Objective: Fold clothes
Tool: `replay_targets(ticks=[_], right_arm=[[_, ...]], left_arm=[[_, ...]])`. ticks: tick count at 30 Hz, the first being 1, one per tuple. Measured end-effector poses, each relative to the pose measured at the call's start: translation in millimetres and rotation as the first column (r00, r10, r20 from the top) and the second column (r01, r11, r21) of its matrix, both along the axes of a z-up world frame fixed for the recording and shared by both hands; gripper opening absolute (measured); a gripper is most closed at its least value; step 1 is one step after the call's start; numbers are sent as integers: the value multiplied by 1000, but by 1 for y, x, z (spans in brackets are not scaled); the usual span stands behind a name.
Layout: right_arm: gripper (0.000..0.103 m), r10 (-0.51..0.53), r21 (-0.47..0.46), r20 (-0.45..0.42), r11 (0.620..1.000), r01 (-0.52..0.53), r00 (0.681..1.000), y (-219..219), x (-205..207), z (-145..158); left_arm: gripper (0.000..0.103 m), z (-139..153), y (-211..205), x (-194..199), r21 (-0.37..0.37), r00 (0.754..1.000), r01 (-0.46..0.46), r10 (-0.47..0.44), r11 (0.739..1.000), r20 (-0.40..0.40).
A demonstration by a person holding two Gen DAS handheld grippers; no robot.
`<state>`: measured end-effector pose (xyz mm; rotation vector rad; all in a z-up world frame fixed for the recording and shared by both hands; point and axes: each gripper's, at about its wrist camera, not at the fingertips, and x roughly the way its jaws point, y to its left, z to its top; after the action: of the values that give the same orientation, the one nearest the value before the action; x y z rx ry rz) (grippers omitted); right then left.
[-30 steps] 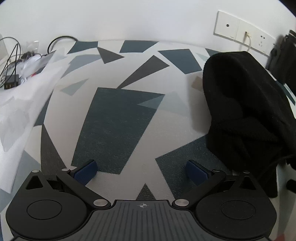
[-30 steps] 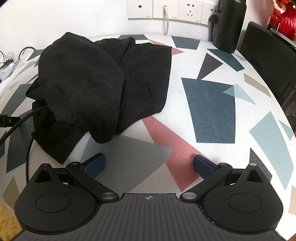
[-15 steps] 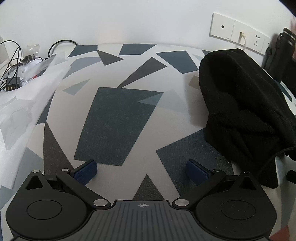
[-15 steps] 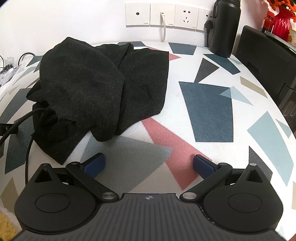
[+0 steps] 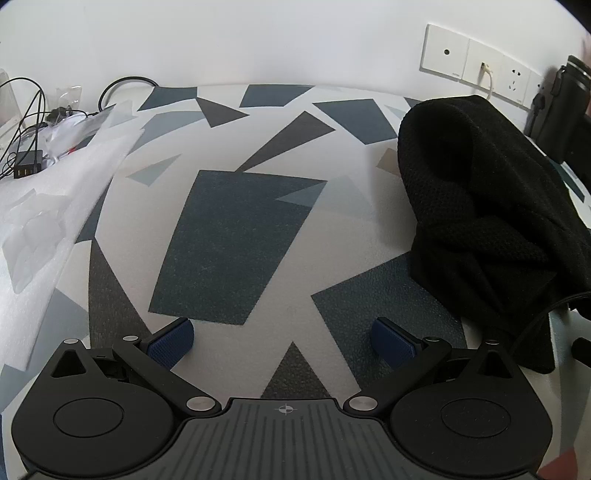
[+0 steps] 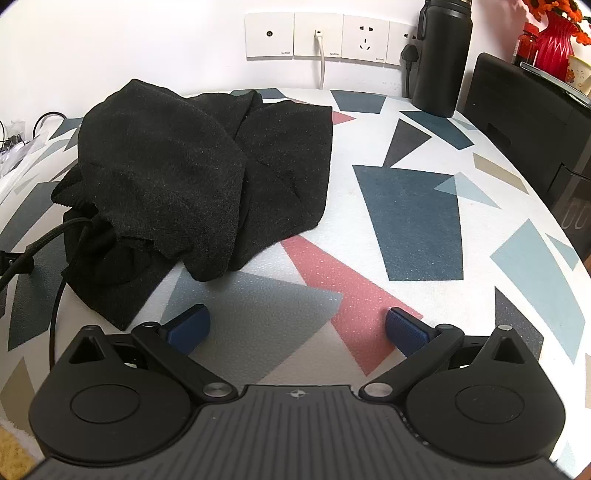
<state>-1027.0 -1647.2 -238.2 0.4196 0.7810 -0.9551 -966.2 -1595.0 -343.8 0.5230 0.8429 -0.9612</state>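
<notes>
The garment (image 6: 192,181), black and knitted, lies crumpled in a heap on the mat (image 6: 413,221), toward the wall with its sockets (image 6: 317,35). The left gripper (image 5: 282,339) hangs above bare mat with its blue pads (image 5: 171,341) spread wide, holding nothing; the heap (image 5: 491,206) sits off to its right, apart from the pads. The right gripper (image 6: 295,326) also has its pads (image 6: 404,330) spread and empty, just short of the heap's near edge. A black cable (image 6: 55,236) runs over the garment's left side. A black flask (image 6: 441,55) stands by the wall.
</notes>
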Motion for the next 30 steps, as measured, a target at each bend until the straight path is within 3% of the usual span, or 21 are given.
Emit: replay_targets(ticks=[30], right_arm=[[103,-16,-27,15,1000,16,1000,5,2,-2]], left_arm=[[102,0,4,0,-4,1000,18,-18,1000,6]])
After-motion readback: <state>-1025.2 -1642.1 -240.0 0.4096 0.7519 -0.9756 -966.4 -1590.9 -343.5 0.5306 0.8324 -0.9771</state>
